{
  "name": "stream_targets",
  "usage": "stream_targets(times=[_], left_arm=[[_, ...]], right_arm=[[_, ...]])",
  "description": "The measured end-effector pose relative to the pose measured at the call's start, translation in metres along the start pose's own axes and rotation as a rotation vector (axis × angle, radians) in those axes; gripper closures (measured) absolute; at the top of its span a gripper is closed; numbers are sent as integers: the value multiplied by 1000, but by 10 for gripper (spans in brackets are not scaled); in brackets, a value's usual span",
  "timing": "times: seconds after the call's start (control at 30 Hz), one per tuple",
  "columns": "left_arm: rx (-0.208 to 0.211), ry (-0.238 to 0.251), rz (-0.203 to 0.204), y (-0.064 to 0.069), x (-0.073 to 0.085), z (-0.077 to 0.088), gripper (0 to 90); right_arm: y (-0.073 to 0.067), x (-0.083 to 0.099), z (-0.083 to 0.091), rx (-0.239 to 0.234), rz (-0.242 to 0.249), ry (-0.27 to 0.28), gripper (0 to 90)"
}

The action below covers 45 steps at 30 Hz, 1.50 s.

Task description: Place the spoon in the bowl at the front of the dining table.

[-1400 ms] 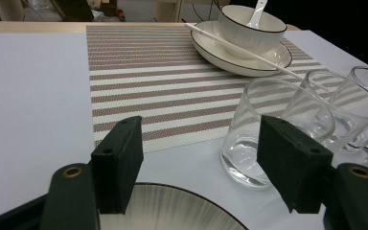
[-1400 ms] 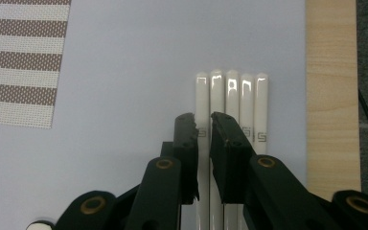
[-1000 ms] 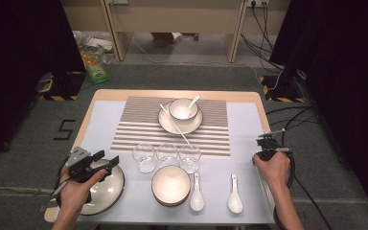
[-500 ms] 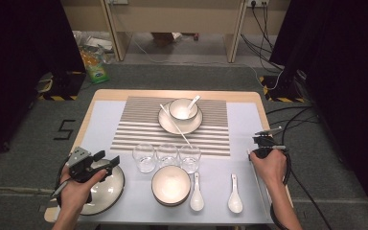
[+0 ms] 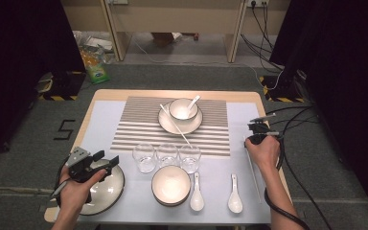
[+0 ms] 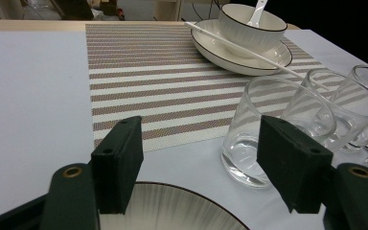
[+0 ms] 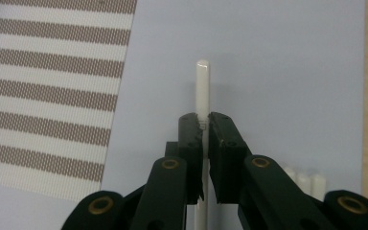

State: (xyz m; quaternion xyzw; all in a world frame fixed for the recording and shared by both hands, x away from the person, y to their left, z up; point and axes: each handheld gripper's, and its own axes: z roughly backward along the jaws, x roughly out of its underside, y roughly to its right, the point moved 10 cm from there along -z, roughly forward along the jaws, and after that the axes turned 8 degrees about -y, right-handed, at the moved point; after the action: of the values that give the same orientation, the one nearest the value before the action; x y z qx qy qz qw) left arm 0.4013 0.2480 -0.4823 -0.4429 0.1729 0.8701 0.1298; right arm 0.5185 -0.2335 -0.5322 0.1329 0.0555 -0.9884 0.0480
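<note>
Right gripper (image 7: 205, 125) is pinched onto one slim white chopstick (image 7: 202, 88) over the pale blue tablecloth (image 7: 278, 57), right of the striped woven placemat (image 7: 48, 86). Looks like mid-carry; next it probably needs laying by the plate. Left gripper (image 6: 199, 158) gapes empty over a dark-rimmed round ceramic plate (image 6: 172, 208). Grey carpet (image 5: 24, 158) all around.

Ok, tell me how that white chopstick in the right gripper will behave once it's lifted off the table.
The chopstick looks straight and rigid, so it should stay stiff. Its glossy, rounded surface looks slippery, so it may slide or swivel in the right gripper, which pinches it near one end. It looks thin and probably light, though possibly brittle if dropped.
</note>
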Motion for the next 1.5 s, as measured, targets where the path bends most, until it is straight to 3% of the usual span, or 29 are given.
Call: stream_targets(times=[0.63, 1.5], left_arm=[[1, -2, 2, 0, 0, 0, 323], [2, 2, 10, -1, 0, 0, 323]], right_arm=[[0, -32, -10, 11, -16, 14, 837], [-4, -48, -20, 24, -12, 15, 836]])
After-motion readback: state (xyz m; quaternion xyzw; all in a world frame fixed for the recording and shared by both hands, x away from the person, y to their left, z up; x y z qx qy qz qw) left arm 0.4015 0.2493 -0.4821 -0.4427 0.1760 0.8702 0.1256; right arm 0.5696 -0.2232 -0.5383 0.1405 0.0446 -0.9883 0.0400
